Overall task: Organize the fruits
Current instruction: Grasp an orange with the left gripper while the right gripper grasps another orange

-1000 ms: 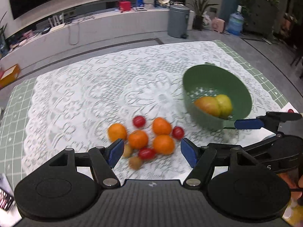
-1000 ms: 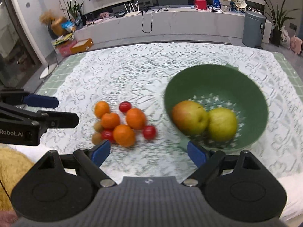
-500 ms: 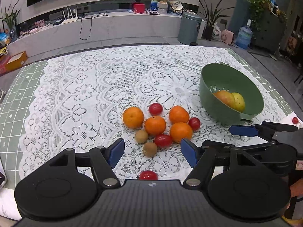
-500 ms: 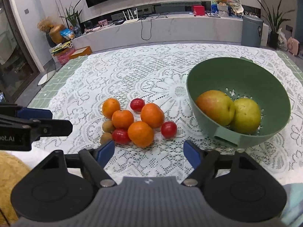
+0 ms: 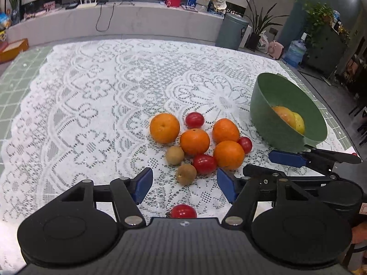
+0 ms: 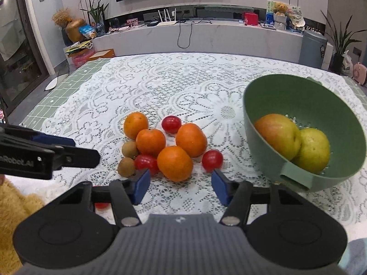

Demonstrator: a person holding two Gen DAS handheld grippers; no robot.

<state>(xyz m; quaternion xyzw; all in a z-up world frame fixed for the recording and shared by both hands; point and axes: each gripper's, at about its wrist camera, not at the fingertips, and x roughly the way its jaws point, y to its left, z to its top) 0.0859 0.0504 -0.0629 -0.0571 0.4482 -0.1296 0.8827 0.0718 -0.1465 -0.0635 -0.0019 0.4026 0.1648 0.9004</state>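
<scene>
behind left gripper [image 5: 184, 184], half-hidden tomato [image 5: 183, 211]

Soft indoor light, sharp (edges fisheye-bent).

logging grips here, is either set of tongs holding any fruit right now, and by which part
Nothing is held. The left tongs and right tongs are both open and empty, short of the fruit pile, though their jaws have just been closing.

Oranges: we count four [image 5: 164, 127], on the cloth.
Red tomatoes: we count four [image 5: 194, 119].
Small brown fruits: two [image 5: 175, 155].
Bowl: one [image 6: 286, 91], two fruits inside [image 6: 277, 135].
</scene>
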